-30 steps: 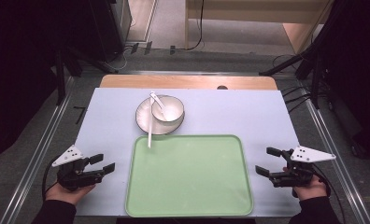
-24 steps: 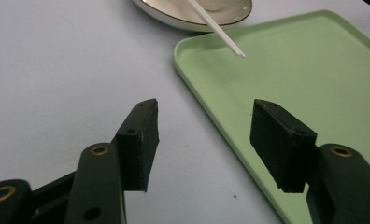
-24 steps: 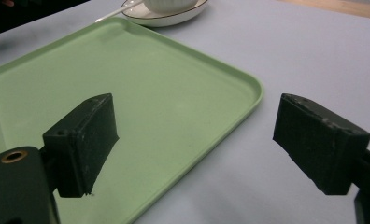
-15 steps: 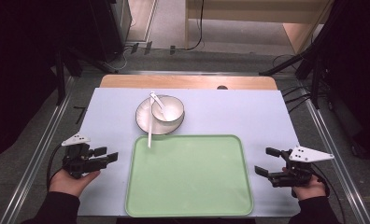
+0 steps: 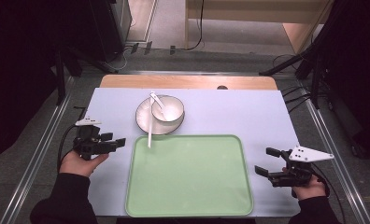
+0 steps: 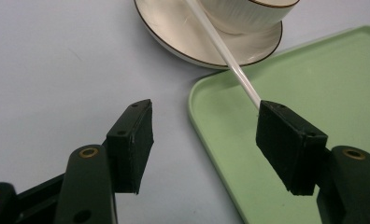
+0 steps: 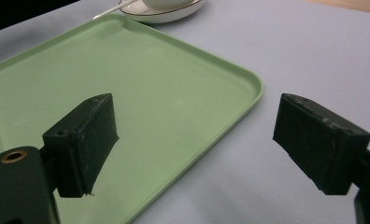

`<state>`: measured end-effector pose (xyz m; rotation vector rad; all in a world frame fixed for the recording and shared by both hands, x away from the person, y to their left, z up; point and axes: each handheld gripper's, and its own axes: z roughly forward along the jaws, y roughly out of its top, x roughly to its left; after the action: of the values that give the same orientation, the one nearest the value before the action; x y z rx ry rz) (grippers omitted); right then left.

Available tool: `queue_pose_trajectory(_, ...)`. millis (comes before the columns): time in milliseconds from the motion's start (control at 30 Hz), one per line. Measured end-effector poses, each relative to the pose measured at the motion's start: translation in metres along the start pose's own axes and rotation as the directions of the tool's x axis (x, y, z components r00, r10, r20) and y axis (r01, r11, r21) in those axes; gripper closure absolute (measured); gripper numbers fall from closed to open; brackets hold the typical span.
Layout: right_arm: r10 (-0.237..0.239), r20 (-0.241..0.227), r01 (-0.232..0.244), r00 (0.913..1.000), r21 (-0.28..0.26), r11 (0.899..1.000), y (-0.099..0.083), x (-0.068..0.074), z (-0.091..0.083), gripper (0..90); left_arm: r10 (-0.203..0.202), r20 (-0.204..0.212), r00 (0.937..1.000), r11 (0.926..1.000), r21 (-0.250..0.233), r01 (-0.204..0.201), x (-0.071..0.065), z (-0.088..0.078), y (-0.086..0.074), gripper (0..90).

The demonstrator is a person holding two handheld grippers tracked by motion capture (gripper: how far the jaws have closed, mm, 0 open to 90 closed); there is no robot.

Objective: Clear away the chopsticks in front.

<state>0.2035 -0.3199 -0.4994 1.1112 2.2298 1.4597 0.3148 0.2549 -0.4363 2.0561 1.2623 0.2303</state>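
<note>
Table (image 5: 267, 116): pale blue-grey top, bare wood strip along far edge; carries all items.
Tray (image 5: 188, 175): green, rounded corners, empty; at middle of near edge, long sides parallel to it. Far left corner also seen in left gripper view (image 6: 314, 93); near right corner in right gripper view (image 7: 127, 93).
Plate (image 5: 145, 122): white with dark rim line, just beyond tray's far left corner, toward middle of far edge; not touching tray as far as can be told.
Bowl (image 5: 167, 111): white, ribbed outside, dark rim; sits on plate, off-centre to right.
Spoon (image 5: 157, 101): white, in bowl, handle leaning out over far left of rim.
Stick (image 5: 149, 133): thin, white, straight; upper part across plate, lower tip over tray's far left edge. In left gripper view (image 6: 220, 44), runs down from plate to behind right jaw.
Left gripper (image 5: 115, 142): held by hand near left edge, pointing right toward tray's far left corner; jaws spread apart, nothing between them; stick tip near, contact cannot be told.
Right gripper (image 5: 269, 162): held by hand near right end of near edge, just right of tray, pointing left; jaws wide apart, empty, hovering over tray's near right corner and table.
</note>
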Motion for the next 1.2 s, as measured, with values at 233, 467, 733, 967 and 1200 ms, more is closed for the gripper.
queue_pose_trajectory(233,-0.001,0.003,0.001,1.0,0.0,1.0,0.0,0.001,0.0,14.1,-0.015,0.01,0.9998,0.9999,0.004,0.015,-0.001,0.017,0.017,35.1)
queue_pose_trajectory(467,0.001,0.006,-0.001,1.0,-0.003,1.0,0.0,0.0,0.001,14.1,-0.023,0.007,0.9997,0.9997,0.005,0.023,0.0,0.035,0.033,36.5)
queue_pose_trajectory(733,0.001,0.01,-0.001,1.0,0.003,1.0,-0.001,0.001,0.001,14.1,-0.047,-0.031,0.9984,0.9988,0.011,0.048,0.0,0.058,0.047,39.3)
queue_pose_trajectory(967,0.001,0.018,-0.001,0.9998,0.006,1.0,-0.002,0.002,-0.002,14.1,-0.059,-0.072,0.9957,0.9969,0.048,0.063,-0.002,0.083,0.055,43.1)
queue_pose_trajectory(1200,0.001,0.028,-0.001,0.9996,0.005,1.0,-0.004,0.002,-0.005,14.1,-0.085,-0.092,0.9921,0.9943,0.057,0.09,-0.006,0.104,0.061,46.9)
